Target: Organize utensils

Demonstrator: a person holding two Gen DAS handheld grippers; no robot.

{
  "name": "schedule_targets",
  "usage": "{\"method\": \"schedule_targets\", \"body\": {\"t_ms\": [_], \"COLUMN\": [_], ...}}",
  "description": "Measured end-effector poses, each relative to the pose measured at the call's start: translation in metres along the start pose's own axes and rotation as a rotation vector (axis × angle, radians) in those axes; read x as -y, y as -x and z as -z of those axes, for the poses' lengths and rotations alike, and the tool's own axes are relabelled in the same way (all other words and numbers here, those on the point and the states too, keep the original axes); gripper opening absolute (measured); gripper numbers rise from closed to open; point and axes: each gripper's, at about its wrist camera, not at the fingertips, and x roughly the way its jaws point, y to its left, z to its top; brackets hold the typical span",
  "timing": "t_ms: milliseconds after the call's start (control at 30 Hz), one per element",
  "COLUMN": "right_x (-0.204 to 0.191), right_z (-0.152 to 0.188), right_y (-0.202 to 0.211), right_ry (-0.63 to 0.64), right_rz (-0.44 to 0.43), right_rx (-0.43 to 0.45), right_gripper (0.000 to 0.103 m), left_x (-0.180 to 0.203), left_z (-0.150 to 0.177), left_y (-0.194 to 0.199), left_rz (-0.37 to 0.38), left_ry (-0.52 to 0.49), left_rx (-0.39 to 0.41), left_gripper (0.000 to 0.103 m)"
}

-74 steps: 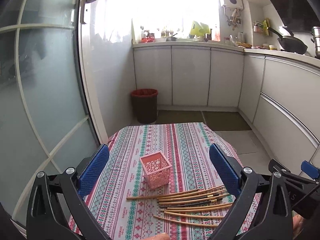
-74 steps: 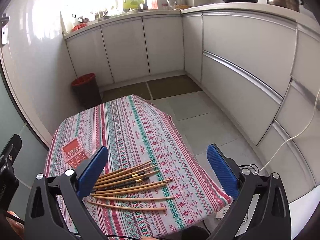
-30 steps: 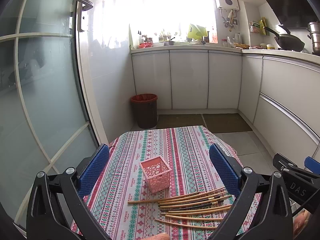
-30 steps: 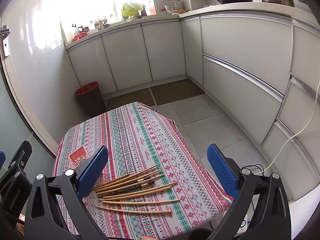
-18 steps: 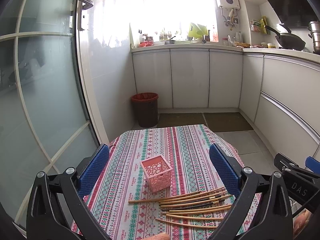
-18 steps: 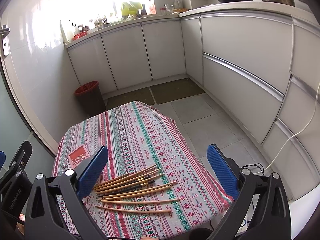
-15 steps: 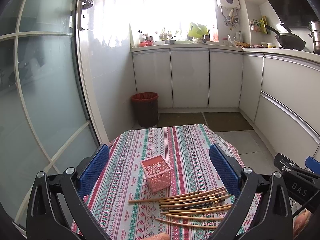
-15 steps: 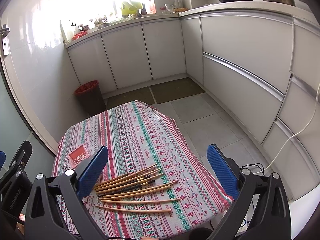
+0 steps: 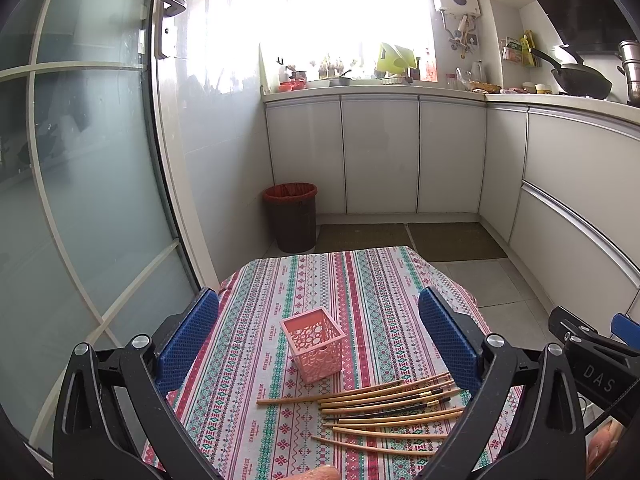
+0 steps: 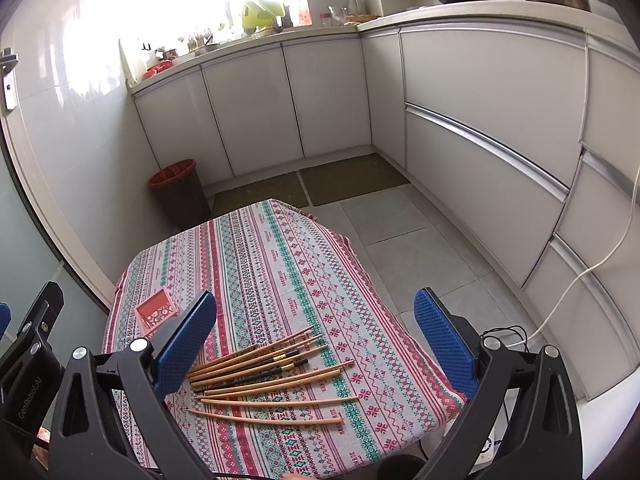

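White kitchen cabinets (image 9: pixel 380 156) on two sides; dark bin (image 9: pixel 291 216) with red liner in the corner beyond. Patterned tablecloth (image 9: pixel 320 280) over a small table. Pink lattice basket (image 9: pixel 314 343) upright near the middle, empty. Chopsticks (image 9: pixel 384 404) loose and flat just in front of it, apart from it. Left gripper (image 9: pixel 318 336) and right gripper (image 10: pixel 314 338) both spread wide above the cloth, holding nothing.

On my counter (image 9: pixel 360 276) the basket (image 9: pixel 313 344) stands left of centre; the chopsticks (image 9: pixel 384 408) lie nearer me, to its right.
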Motion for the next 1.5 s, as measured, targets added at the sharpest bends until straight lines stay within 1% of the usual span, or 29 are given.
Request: {"method": "schedule_targets", "body": {"t_ms": [67, 133, 200, 300, 333, 367, 400, 433, 467, 500, 533, 600, 700, 733, 767, 800, 833, 867, 933, 1000, 1033, 1067, 1100, 1133, 1200, 1267, 1333, 1400, 1500], "right_x": [0.004, 0.015, 0.042, 0.093, 0.11, 0.122, 0.135, 0.143, 0.147, 0.149, 0.149, 0.146, 0.148, 0.148, 0.151, 0.152, 0.152, 0.153, 0.154, 0.154, 0.155, 0.155, 0.155, 0.156, 0.152, 0.148, 0.142, 0.137, 0.125], "right_z": [-0.001, -0.004, -0.008, -0.004, 0.0, 0.003, 0.008, 0.012, 0.016, 0.021, 0.025, 0.037, 0.054, 0.055, 0.057, 0.057, 0.057, 0.057, 0.057, 0.061, 0.063, 0.067, 0.071, 0.075, 0.087, 0.099, 0.112, 0.126, 0.146], "right_y": [-0.001, -0.004, -0.011, -0.031, -0.043, -0.052, -0.064, -0.075, -0.082, -0.091, -0.096, -0.115, -0.137, -0.14, -0.144, -0.145, -0.145, -0.145, -0.146, -0.149, -0.15, -0.151, -0.155, -0.158, -0.164, -0.171, -0.176, -0.179, -0.184], "right_ry": [-0.017, -0.059, -0.152, -0.341, -0.416, -0.474, -0.544, -0.603, -0.636, -0.662, -0.669, -0.686, -0.765, -0.781, -0.798, -0.802, -0.804, -0.807, -0.814, -0.819, -0.824, -0.837, -0.852, -0.866, -0.904, -0.935, -0.955, -0.979, -0.959], "right_rz": [-0.002, -0.013, -0.049, -0.118, -0.149, -0.18, -0.222, -0.262, -0.285, -0.303, -0.309, -0.33, -0.389, -0.394, -0.384, -0.372, -0.362, -0.349, -0.338, -0.328, -0.324, -0.317, -0.312, -0.31, -0.307, -0.301, -0.288, -0.274, -0.242], "right_rx": [-0.006, -0.02, -0.058, -0.159, -0.211, -0.254, -0.303, -0.346, -0.377, -0.413, -0.44, -0.535, -0.649, -0.667, -0.678, -0.676, -0.672, -0.669, -0.678, -0.693, -0.698, -0.707, -0.717, -0.727, -0.762, -0.802, -0.848, -0.885, -0.94], "right_gripper": [0.096, 0.096, 0.096, 0.096, 0.096, 0.096, 0.096, 0.096, 0.096, 0.096, 0.096, 0.096, 0.096, 0.096, 0.096, 0.096, 0.096, 0.096, 0.096, 0.096, 0.096, 0.096, 0.096, 0.096, 0.096, 0.096, 0.096, 0.092, 0.077], "left_x": [0.001, 0.002, 0.006, 0.02, 0.034, 0.046, 0.055, 0.073, 0.09, 0.112, 0.127, 0.149, 0.173, 0.179, 0.182, 0.185, 0.188, 0.191, 0.195, 0.198, 0.201, 0.202, 0.204, 0.208, 0.211, 0.21, 0.2, 0.181, 0.142], "left_z": [0.001, 0.001, 0.002, 0.006, 0.009, 0.012, 0.015, 0.021, 0.029, 0.04, 0.05, 0.07, 0.096, 0.102, 0.104, 0.106, 0.11, 0.112, 0.117, 0.12, 0.123, 0.126, 0.131, 0.131, 0.133, 0.133, 0.128, 0.112, 0.077], "left_y": [-0.003, -0.013, -0.031, -0.062, -0.079, -0.092, -0.1, -0.115, -0.131, -0.153, -0.172, -0.203, -0.237, -0.247, -0.256, -0.263, -0.27, -0.274, -0.28, -0.284, -0.288, -0.288, -0.291, -0.288, -0.283, -0.276, -0.27, -0.253, -0.215], "left_rz": [0.012, 0.065, 0.163, 0.286, 0.332, 0.361, 0.375, 0.386, 0.39, 0.407, 0.433, 0.454, 0.453, 0.451, 0.455, 0.462, 0.463, 0.463, 0.484, 0.499, 0.501, 0.511, 0.528, 0.557, 0.57, 0.573, 0.569, 0.579, 0.596], "left_ry": [-0.001, -0.008, -0.007, -0.029, -0.065, -0.098, -0.124, -0.18, -0.249, -0.342, -0.404, -0.494, -0.613, -0.64, -0.656, -0.666, -0.683, -0.701, -0.734, -0.758, -0.775, -0.785, -0.794, -0.793, -0.797, -0.792, -0.754, -0.705, -0.638], "left_rx": [-0.013, -0.057, -0.136, -0.262, -0.33, -0.37, -0.393, -0.43, -0.472, -0.54, -0.605, -0.709, -0.773, -0.787, -0.806, -0.827, -0.848, -0.859, -0.888, -0.896, -0.905, -0.921, -0.934, -0.922, -0.908, -0.874, -0.819, -0.757, -0.63], "left_gripper": [0.096, 0.096, 0.096, 0.096, 0.096, 0.096, 0.096, 0.096, 0.096, 0.096, 0.096, 0.096, 0.094, 0.089, 0.078, 0.075, 0.067, 0.061, 0.055, 0.054, 0.047, 0.032, 0.028, 0.015, 0.013, 0.011, 0.01, 0.009, 0.007]}}
